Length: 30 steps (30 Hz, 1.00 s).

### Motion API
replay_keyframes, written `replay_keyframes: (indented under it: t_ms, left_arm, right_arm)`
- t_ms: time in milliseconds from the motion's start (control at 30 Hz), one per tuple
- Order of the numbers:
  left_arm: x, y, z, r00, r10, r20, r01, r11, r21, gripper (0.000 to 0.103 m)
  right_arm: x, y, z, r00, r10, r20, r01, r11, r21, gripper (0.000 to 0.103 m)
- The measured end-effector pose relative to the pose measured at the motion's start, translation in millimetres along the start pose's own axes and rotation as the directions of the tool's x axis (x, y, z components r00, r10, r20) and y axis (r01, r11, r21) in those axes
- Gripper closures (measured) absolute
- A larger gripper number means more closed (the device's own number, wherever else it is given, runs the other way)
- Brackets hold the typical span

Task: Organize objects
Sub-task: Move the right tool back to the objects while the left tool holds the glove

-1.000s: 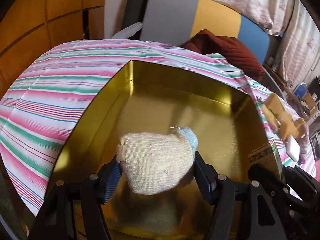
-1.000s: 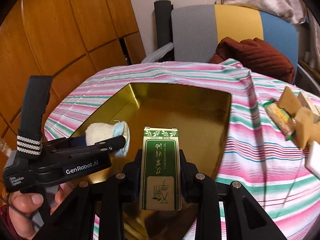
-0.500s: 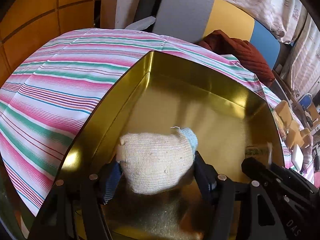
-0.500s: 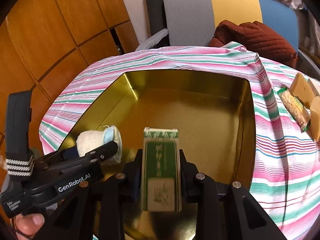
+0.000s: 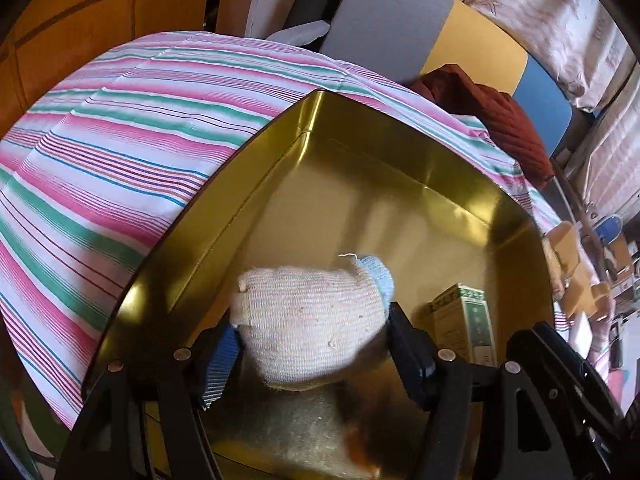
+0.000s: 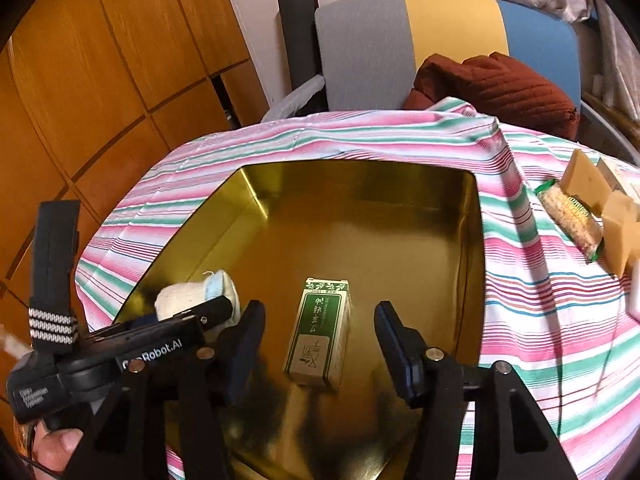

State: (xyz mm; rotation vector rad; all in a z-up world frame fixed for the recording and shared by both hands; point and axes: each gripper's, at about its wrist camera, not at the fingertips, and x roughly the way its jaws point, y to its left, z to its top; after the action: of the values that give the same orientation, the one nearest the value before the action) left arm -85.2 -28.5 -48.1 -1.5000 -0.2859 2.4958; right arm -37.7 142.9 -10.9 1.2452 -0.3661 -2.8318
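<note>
A gold tin [image 6: 360,178] sits open on the striped tablecloth. My left gripper [image 5: 312,344] holds a cream knitted bundle [image 5: 308,320] with a light blue cuff low over the tin's near left corner. Its jaws are starting to open, though both pads still touch the bundle. My right gripper [image 6: 318,312] is opening over the tin's near middle. A green and white box [image 6: 322,336] lies flat on the tin floor between its fingers, clear of both pads. That box [image 5: 466,320] also shows to the right in the left wrist view.
Yellow sponge blocks [image 6: 592,188] and a snack packet [image 6: 572,216] lie on the striped tablecloth [image 6: 540,300] right of the tin. Behind the table stands a grey, yellow and blue chair [image 6: 440,40] with a dark red quilted cloth [image 6: 500,88]. Wooden panels [image 6: 100,60] fill the left.
My right gripper's jaws have spread and let go of the green box, which now lies on the tin floor. My left gripper has sunk slightly and rolled, still carrying the knitted bundle.
</note>
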Motion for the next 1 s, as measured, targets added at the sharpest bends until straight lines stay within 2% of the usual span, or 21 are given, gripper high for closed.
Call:
replay_keyframes:
  t_ms: [133, 267, 500, 700, 1000]
  left_arm:
    - [-11, -3, 1, 0.999, 0.029, 0.042, -0.029, 1.0, 0.007, 0.034]
    - [-29, -11, 3, 0.992, 0.047, 0.115, -0.051, 0.998, 0.033, 0.034]
    - [-44, -22, 2, 0.986, 0.006, 0.164, -0.015, 0.998, 0.054, 0.033]
    - [-48, -36, -3, 0.985, -0.047, 0.163, 0.034, 0.996, 0.081, 0.033]
    - [-58, -79, -21, 0.977, -0.109, 0.181, 0.071, 0.976, 0.205, 0.034]
  right_arm:
    - [-9, -5, -1, 1.0, 0.002, 0.023, -0.002, 1.0, 0.018, 0.04]
    - [-19, -14, -1, 0.999, -0.004, 0.05, 0.003, 0.999, 0.036, 0.038]
    - [-43, -40, -1, 0.992, -0.033, 0.118, 0.02, 0.994, 0.108, 0.029]
    - [-69, -77, -4, 0.977, -0.121, 0.175, 0.094, 0.983, 0.155, 0.026]
    - [-95, -167, -30, 0.944, -0.304, 0.128, 0.265, 0.93, 0.256, 0.025]
